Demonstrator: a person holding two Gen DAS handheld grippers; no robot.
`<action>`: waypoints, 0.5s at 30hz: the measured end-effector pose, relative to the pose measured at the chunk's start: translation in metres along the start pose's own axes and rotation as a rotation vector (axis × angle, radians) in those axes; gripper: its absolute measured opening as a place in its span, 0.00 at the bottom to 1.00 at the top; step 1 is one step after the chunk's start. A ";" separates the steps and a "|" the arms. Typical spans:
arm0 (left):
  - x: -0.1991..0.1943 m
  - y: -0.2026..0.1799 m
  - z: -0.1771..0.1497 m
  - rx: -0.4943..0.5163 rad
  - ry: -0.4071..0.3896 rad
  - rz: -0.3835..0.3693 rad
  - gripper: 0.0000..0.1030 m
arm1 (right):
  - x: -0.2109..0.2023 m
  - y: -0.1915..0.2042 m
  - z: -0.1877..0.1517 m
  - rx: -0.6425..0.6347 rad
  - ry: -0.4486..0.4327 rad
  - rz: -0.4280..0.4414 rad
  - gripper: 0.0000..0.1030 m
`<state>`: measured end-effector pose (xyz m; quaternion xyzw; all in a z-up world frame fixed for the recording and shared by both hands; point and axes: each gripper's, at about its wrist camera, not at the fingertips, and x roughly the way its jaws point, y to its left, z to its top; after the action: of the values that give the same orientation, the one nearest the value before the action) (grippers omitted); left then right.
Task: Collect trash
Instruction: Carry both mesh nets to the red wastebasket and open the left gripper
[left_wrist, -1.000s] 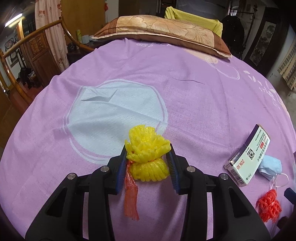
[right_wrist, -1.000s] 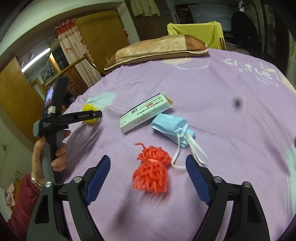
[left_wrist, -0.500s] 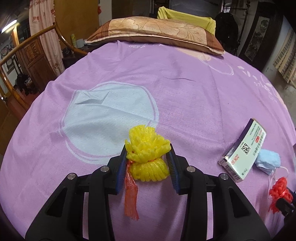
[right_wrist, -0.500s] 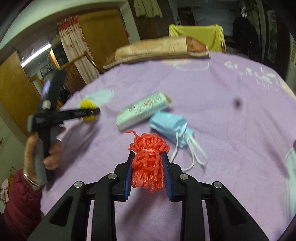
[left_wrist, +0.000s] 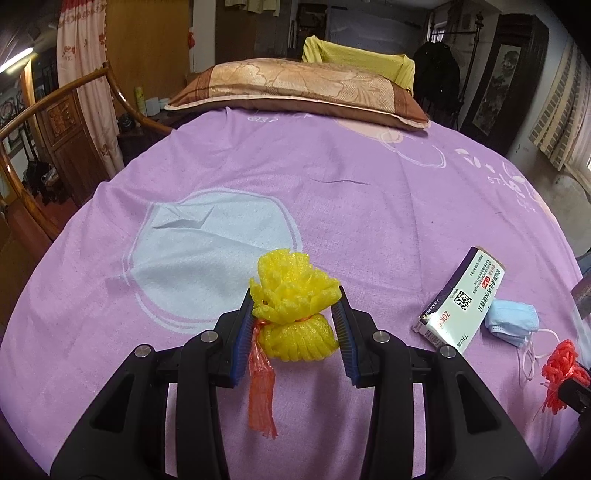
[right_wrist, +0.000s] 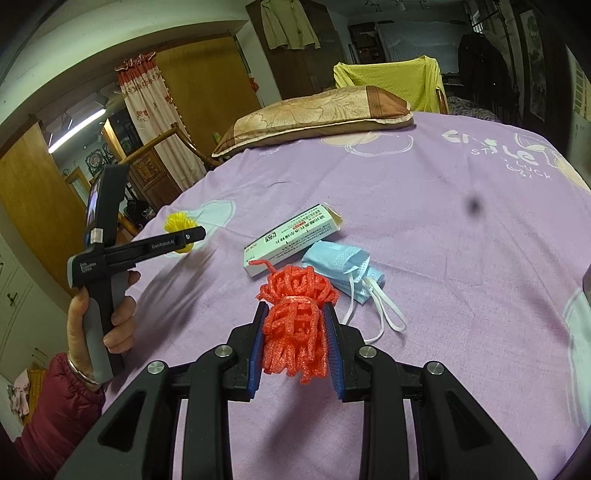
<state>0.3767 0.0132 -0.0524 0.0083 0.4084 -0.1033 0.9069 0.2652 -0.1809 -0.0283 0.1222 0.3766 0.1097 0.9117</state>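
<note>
Purple bedsheet carries a box and mask. Left gripper pinches yellow netting; right gripper, jaws just closed, pinches red netting.

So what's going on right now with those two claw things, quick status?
Left gripper shut on yellow foam net. Right gripper just closed on red foam net. Medicine box, blue face mask still on bed; nothing blocking.

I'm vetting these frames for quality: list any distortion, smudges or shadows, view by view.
Left wrist view: fisheye bends the purple bedsheet into a dome, corners vignetted black, focus sharp. Right wrist view: same curvature, a dark blurry lens speck, and the left tongs cast a soft shadow on the sheet.
</note>
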 end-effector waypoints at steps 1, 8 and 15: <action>-0.001 0.001 0.000 -0.006 -0.004 -0.002 0.40 | 0.000 0.000 0.000 0.002 -0.003 0.001 0.29; -0.041 0.009 -0.013 -0.020 -0.028 0.011 0.40 | -0.009 -0.004 0.000 0.022 -0.017 0.040 0.29; -0.111 0.030 -0.038 -0.071 -0.075 0.014 0.40 | -0.027 0.000 -0.004 0.029 -0.073 0.078 0.29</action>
<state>0.2824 0.0662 0.0025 -0.0249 0.3774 -0.0825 0.9220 0.2438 -0.1879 -0.0134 0.1537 0.3397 0.1353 0.9180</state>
